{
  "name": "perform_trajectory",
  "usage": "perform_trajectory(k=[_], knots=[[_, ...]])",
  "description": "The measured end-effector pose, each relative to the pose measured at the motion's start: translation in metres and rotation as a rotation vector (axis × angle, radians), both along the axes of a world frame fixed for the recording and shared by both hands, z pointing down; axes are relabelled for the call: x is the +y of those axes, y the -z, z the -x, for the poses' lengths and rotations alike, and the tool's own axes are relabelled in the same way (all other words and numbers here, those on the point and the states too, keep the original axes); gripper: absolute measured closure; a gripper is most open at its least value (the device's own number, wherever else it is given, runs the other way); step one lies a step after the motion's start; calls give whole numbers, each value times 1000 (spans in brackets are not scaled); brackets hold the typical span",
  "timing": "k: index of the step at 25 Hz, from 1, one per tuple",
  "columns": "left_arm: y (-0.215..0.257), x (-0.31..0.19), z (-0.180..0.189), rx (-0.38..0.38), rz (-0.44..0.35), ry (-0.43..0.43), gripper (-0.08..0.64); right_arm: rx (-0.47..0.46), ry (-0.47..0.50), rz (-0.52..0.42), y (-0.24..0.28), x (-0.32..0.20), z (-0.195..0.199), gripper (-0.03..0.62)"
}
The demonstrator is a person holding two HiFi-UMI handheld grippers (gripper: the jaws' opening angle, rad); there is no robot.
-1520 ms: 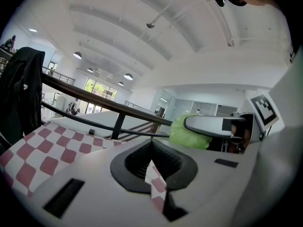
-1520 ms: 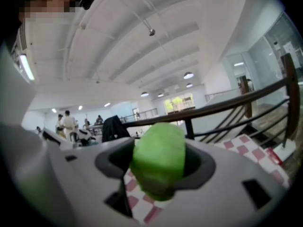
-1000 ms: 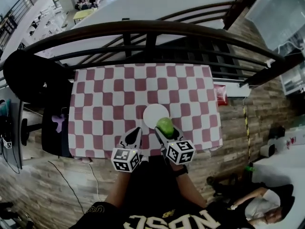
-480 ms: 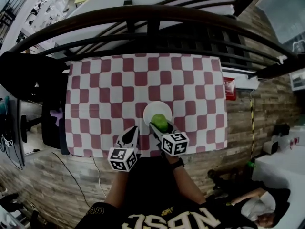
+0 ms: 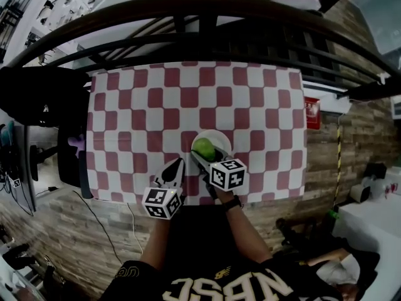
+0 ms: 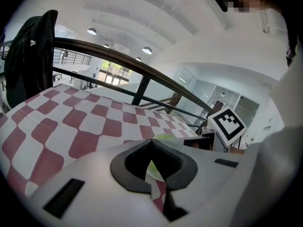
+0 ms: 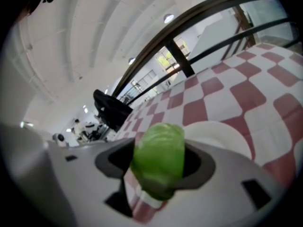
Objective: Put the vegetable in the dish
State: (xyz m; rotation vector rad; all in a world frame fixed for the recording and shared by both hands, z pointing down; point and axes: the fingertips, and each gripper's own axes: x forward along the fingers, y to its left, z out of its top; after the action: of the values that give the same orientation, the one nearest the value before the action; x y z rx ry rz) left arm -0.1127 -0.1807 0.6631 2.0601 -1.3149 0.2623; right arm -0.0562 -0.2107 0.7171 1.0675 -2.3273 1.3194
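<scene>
Right gripper (image 5: pixel 202 157), reaching forward from the person's outstretched arm and tilting downward, is clamping the green vegetable (image 5: pixel 203 147) above the near-left part of the white dish (image 5: pixel 221 137) on the checkered table (image 5: pixel 138 121). Left gripper (image 5: pixel 177 167), jaws pressed together and empty, is hanging just beside it at a similar tilt.
</scene>
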Motion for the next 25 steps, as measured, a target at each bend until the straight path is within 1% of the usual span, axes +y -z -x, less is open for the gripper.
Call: perform_trajectory(k=[2, 4, 7, 9, 10, 12, 14, 15, 20, 23, 25], knots=[[-3, 1, -1, 1, 10, 2, 541, -19, 4, 3, 1, -2, 3, 327], [-6, 1, -3, 1, 20, 2, 541, -7, 7, -5, 1, -5, 3, 327], [-13, 2, -6, -6, 39, -4, 541, 71, -2, -8, -5, -8, -1, 326], [-19, 5, -8, -7, 59, -11, 541, 100, -14, 25, -13, -7, -2, 327], [-22, 6, -9, -4, 69, -19, 541, 84, -25, 47, -15, -6, -3, 327], [-26, 5, -12, -5, 80, -42, 541, 8, -56, 91, -14, -7, -5, 330], [-28, 1, -10, -19, 79, -54, 541, -61, -82, 124, -14, -7, -7, 336], [-29, -2, -9, -24, 76, -53, 541, -78, -88, 134, -14, -7, -8, 336], [-29, -8, -5, -27, 69, -40, 541, -51, -77, 132, -14, -4, -22, 334], [-31, -5, -10, -22, 81, -52, 541, -86, -84, 143, -9, -2, -27, 325], [-33, -2, -17, -13, 89, -64, 541, -85, -110, 146, -8, -1, -35, 321]])
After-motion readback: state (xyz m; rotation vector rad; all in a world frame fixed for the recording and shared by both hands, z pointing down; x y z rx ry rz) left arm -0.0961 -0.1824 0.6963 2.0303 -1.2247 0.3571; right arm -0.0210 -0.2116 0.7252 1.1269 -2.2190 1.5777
